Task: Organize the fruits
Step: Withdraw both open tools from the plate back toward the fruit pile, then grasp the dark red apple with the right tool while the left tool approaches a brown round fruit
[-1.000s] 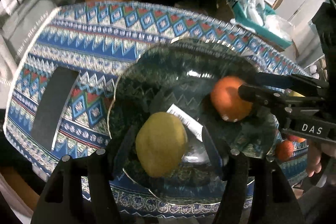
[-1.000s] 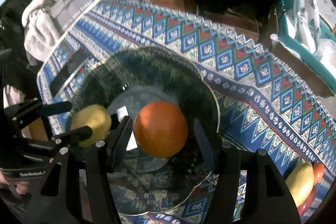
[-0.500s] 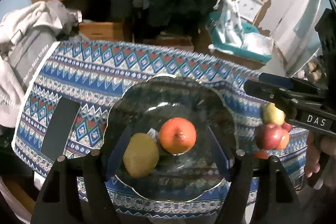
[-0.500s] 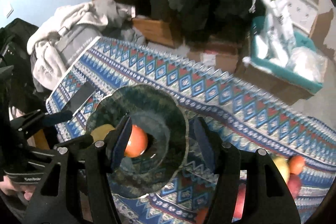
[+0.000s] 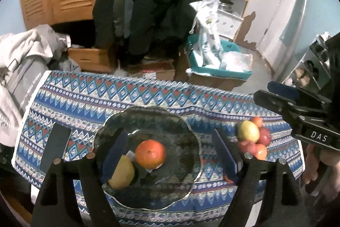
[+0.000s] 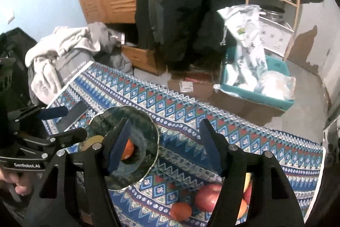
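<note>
A dark glass bowl [image 5: 180, 120] sits on the patterned cloth and holds an orange [image 5: 150, 154] and a yellow-green fruit [image 5: 122, 173]. The bowl also shows in the right wrist view [image 6: 138, 120], with the orange [image 6: 127, 150] partly behind a finger. A pile of loose fruit [image 5: 254, 139] lies right of the bowl: a yellow-green one, red apples, small oranges. In the right wrist view a red apple [image 6: 207, 197] and a small orange [image 6: 180, 211] lie low. My left gripper [image 5: 170, 154] is open and empty, high above the bowl. My right gripper [image 6: 164, 146] is open and empty, raised.
The cloth-covered table [image 5: 85, 95] has a dark flat slab [image 5: 55, 146] at its left. Grey clothes [image 5: 23, 56] lie beyond the left edge. Cardboard boxes and a teal bin [image 5: 216, 65] stand on the floor behind the table.
Both grippers have pulled up and back from the bowl. The right gripper let go of the orange, which now rests in the bowl beside the yellow-green fruit. The fruit pile came into view.
</note>
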Motion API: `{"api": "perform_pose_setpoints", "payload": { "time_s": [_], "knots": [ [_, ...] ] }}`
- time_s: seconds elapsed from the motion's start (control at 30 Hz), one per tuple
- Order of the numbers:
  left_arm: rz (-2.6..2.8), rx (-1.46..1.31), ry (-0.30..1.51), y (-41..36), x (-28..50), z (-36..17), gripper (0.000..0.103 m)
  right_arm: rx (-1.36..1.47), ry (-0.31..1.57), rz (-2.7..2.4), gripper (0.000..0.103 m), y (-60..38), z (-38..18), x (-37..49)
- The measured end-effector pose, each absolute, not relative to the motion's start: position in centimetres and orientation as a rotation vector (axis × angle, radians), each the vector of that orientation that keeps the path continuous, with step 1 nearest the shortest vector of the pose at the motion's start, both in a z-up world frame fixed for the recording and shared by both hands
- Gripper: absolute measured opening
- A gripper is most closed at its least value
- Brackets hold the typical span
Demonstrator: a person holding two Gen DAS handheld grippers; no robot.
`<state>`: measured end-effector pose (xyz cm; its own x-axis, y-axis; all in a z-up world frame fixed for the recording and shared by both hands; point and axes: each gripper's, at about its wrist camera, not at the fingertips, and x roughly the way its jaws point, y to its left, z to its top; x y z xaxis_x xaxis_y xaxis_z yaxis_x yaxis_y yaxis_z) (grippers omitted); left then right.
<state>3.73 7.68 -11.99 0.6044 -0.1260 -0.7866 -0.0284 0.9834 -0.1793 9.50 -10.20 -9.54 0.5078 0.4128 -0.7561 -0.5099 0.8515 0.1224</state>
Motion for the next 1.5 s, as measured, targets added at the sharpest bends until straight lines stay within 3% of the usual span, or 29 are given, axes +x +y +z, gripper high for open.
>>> {"api": "perform_pose_setpoints", "payload": {
  "time_s": [0.67,1.5],
  "knots": [
    [-0.181,-0.111,0.912,0.2,4.8,-10.6,0.087,-0.016,0.846,0.413,0.072,-21.6,-7.4,8.4],
    [-0.259,-0.030,1.028,-7.1,7.9,-14.7,0.087,0.052,0.997,0.251,0.072,-30.9,-13.3,8.3]
  ]
}}
